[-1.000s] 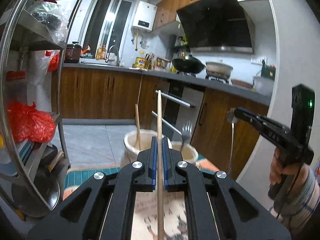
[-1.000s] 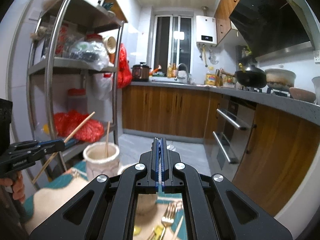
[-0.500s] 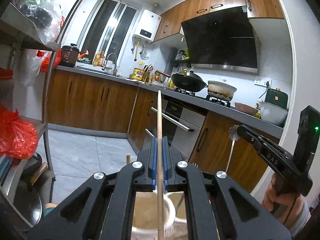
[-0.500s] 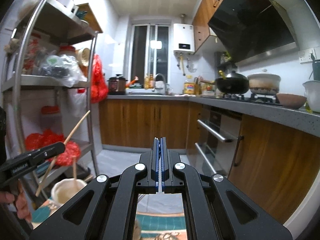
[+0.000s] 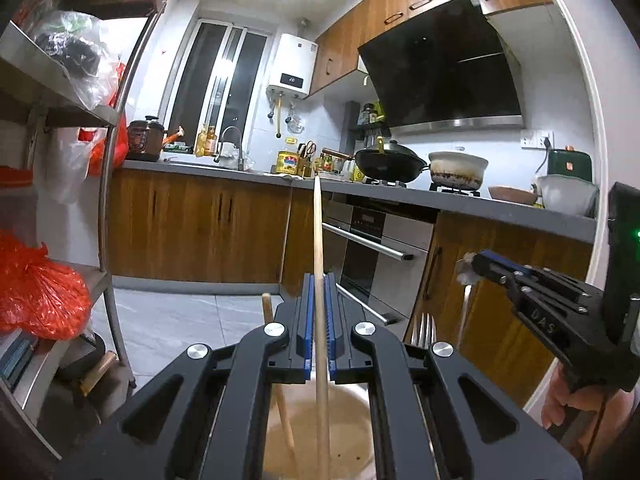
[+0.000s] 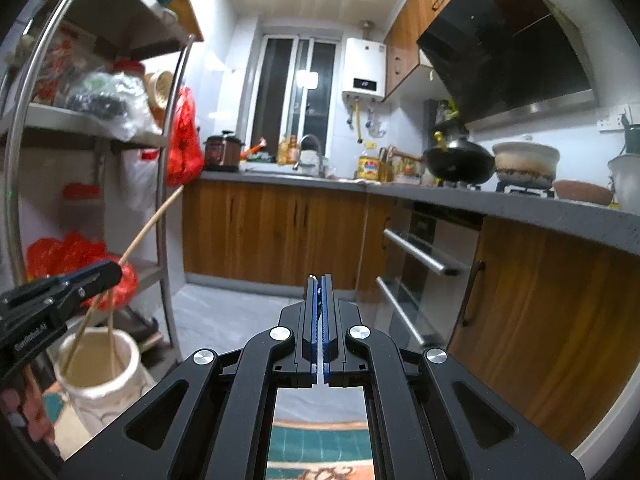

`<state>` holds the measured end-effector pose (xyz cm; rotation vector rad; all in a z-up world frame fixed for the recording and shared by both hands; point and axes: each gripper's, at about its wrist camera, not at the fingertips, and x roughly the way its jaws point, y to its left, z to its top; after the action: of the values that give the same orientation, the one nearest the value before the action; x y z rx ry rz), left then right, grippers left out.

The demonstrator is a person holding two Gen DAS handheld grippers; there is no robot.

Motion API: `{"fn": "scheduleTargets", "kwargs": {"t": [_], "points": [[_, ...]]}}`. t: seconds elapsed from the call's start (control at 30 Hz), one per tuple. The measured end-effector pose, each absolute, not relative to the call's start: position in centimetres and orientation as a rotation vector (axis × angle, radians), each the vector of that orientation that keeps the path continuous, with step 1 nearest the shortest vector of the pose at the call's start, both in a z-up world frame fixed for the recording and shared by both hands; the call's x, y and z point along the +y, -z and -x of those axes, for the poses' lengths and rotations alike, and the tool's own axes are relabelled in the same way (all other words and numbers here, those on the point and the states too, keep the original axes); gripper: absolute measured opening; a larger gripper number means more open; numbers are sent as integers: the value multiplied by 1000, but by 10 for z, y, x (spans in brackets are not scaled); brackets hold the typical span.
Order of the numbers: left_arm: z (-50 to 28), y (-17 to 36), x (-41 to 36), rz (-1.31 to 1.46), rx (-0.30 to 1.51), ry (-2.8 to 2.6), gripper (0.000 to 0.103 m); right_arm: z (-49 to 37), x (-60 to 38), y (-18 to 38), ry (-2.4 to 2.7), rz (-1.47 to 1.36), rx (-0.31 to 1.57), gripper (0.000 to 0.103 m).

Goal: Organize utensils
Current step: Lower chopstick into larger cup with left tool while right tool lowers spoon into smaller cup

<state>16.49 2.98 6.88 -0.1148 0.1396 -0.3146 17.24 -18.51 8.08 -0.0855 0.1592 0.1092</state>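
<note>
Kitchen counters sit behind the white jar (image 6: 100, 376), where the left gripper (image 5: 319, 312) pinches a long wooden chopstick (image 5: 318, 240) over it and the right gripper (image 6: 319, 312) clamps a thin metal utensil (image 5: 464, 304).

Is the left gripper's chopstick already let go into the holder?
No: the left gripper is shut on the chopstick, whose lower end reaches into the ceramic holder.

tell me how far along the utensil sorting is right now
Partly done. One chopstick already stands in the white holder, and a fork sits in a second pot behind it. In hand: the left gripper is shut on another chopstick, its lower end over the holder's mouth, and the right gripper is shut on a thin metal utensil. Left: drop both in.
</note>
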Motion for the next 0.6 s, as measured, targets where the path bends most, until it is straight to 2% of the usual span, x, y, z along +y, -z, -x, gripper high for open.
{"fn": "scheduleTargets", "kwargs": {"t": [0.6], "points": [[-144,-51,34,84,202,296,5,-166,-179,-55,-147,83,205,3]]}}
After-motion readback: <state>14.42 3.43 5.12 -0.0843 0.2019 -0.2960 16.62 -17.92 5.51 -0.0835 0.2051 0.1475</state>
